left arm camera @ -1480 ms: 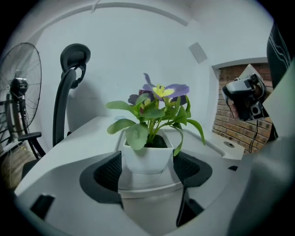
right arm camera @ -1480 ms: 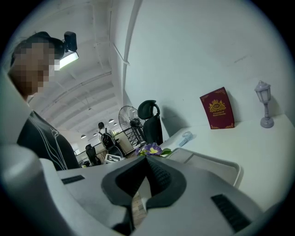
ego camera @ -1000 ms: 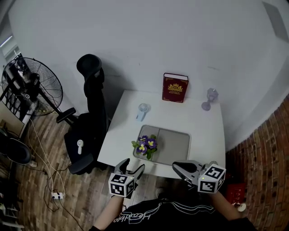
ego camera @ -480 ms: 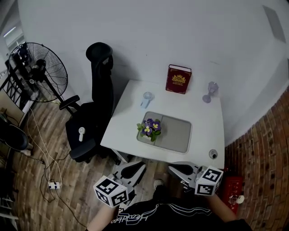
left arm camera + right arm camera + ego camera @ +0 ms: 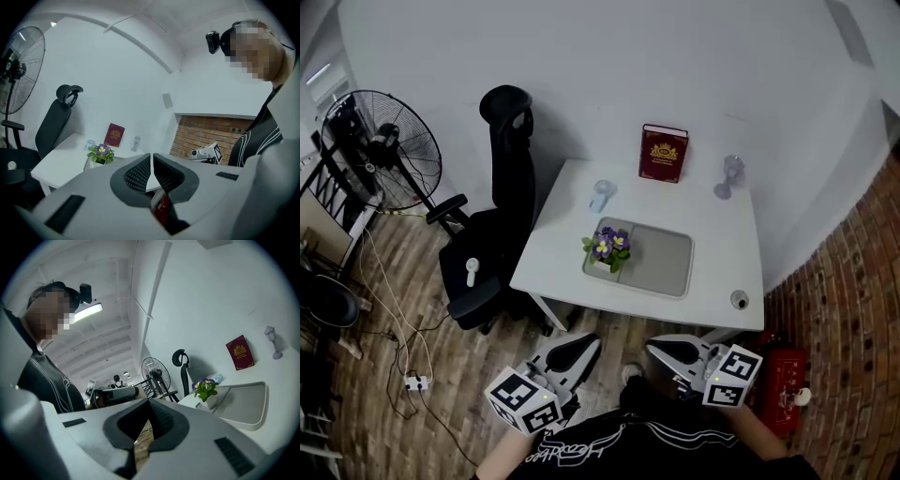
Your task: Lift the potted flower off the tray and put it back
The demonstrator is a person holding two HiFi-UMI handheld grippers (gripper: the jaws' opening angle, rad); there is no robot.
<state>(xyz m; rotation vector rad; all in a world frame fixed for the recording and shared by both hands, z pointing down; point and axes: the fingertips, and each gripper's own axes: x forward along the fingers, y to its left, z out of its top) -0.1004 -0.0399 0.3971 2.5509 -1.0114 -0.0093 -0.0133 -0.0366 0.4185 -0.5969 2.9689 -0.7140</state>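
The white bench (image 5: 727, 258) bears the tray (image 5: 667, 267), with the potted flower (image 5: 607, 247) at its left end. Lower centre, our left gripper (image 5: 574, 349) and right gripper (image 5: 668, 349) have fingers together.

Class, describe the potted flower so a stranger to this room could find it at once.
Find the white table beside the black chair. On it lies a grey tray, and the potted flower stands at the tray's end nearest the chair. It is the only plant there: purple and yellow blooms over green leaves in a white pot.
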